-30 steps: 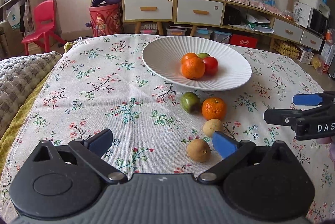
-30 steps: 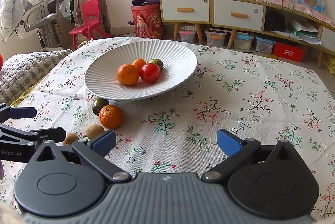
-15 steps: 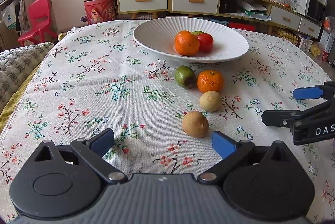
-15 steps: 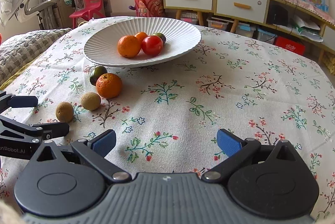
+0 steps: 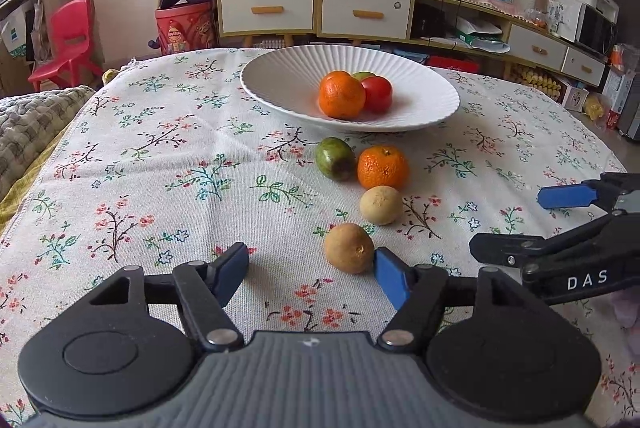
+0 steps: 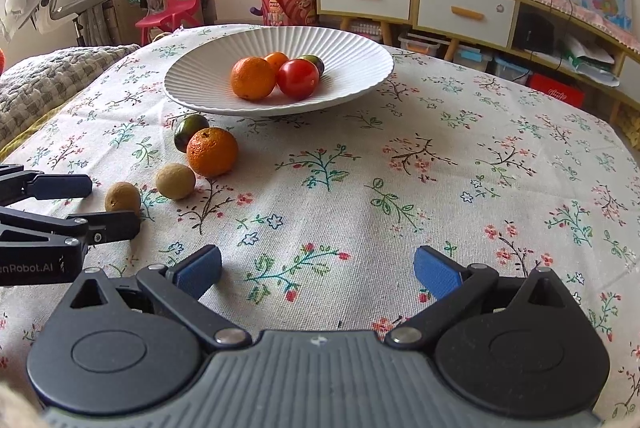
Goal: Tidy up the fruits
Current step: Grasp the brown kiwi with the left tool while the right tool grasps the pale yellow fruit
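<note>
A white ribbed plate [image 5: 280, 84] [image 6: 360, 76] holds oranges, a red tomato [image 5: 378, 93] and a green fruit. On the floral cloth in front of it lie a green fruit [image 5: 334, 158], an orange [image 5: 383, 167], a pale round fruit [image 5: 380, 205] and a brown fruit [image 5: 349, 248] [image 6: 122, 197]. My left gripper [image 5: 310, 270] is open low over the cloth; the brown fruit sits just ahead, touching or nearly touching its right pad. My right gripper [image 6: 318, 270] is open and empty over bare cloth, to the right of the fruit row.
A quilted grey blanket [image 5: 28, 124] lies at the left table edge. Beyond the table stand a red chair [image 5: 68, 36], a red bin [image 5: 186, 28] and drawers with shelves [image 5: 316, 8]. My right gripper shows in the left view [image 5: 560, 224].
Both grippers have moved forward and lower toward the table. The brown fruit now lies right by my left gripper's right pad. The fruits have not moved.
</note>
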Demonstrator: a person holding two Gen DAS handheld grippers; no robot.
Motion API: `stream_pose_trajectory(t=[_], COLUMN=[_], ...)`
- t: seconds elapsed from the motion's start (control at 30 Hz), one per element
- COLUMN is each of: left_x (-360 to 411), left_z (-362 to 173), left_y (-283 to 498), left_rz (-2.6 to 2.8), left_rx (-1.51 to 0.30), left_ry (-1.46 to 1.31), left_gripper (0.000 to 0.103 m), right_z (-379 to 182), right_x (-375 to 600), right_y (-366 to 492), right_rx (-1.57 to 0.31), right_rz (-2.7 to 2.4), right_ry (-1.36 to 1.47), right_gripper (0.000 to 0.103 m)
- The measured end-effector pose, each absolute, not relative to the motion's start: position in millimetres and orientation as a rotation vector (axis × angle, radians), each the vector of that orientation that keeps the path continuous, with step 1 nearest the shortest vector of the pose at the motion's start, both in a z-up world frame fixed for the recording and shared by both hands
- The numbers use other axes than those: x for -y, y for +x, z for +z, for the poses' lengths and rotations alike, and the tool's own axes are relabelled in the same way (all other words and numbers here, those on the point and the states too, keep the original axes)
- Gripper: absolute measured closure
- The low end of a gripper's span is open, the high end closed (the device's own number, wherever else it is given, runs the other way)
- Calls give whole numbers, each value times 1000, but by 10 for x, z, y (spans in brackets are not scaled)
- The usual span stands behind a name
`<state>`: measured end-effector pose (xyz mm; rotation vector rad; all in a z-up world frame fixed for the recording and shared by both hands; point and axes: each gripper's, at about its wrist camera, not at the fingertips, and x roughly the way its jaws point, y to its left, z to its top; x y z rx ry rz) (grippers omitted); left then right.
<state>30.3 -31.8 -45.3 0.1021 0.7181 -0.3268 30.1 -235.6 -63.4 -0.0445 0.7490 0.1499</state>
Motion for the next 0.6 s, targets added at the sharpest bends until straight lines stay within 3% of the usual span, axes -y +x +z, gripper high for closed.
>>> stream_pose_trajectory(t=[0.23, 0.6], left_x=[316, 154], left_z=[-416, -380], left_y=[344, 377], left_rz=[-368, -305], left_rx=[-720, -738], left_ry=[93, 123], left_gripper=[90, 90], right_z=[-628, -598], right_x=[2271, 2065], right_y=[319, 377], right_rx=[-747, -735], right_rz=[165, 180], right_ry=[-61, -75], right_gripper=[0, 0])
